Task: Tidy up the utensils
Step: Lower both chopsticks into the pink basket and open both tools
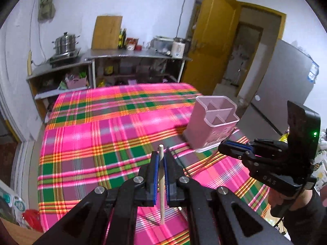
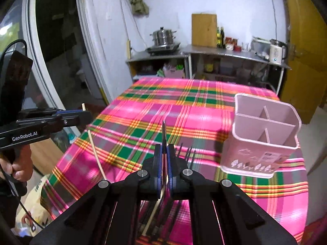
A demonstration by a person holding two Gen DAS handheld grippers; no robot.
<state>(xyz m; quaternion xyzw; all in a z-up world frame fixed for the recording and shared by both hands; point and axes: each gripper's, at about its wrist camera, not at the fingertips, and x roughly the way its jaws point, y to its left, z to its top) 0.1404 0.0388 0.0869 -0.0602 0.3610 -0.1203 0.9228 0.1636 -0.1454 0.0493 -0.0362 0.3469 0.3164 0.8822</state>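
My left gripper [image 1: 161,158] is shut on a pale wooden chopstick [image 1: 161,200] that stands nearly upright above the plaid tablecloth [image 1: 106,134]. In the right wrist view that chopstick [image 2: 96,155] hangs down from the left gripper [image 2: 86,116]. My right gripper [image 2: 164,153] is shut on a thin dark chopstick [image 2: 164,132] whose tip sticks up past the jaws. The right gripper [image 1: 222,146] also shows at the right of the left wrist view. A pink divided utensil holder [image 2: 263,136] [image 1: 212,122] stands empty on the table, ahead and right of both grippers.
Several dark chopsticks [image 2: 189,153] and a pale one [image 2: 152,214] lie on the cloth under my right gripper. A person's hand [image 2: 17,167] grips the left tool. A steel counter [image 1: 134,54] with pots stands behind the table, with a yellow door [image 1: 212,47] and a fridge [image 1: 286,85] to the right.
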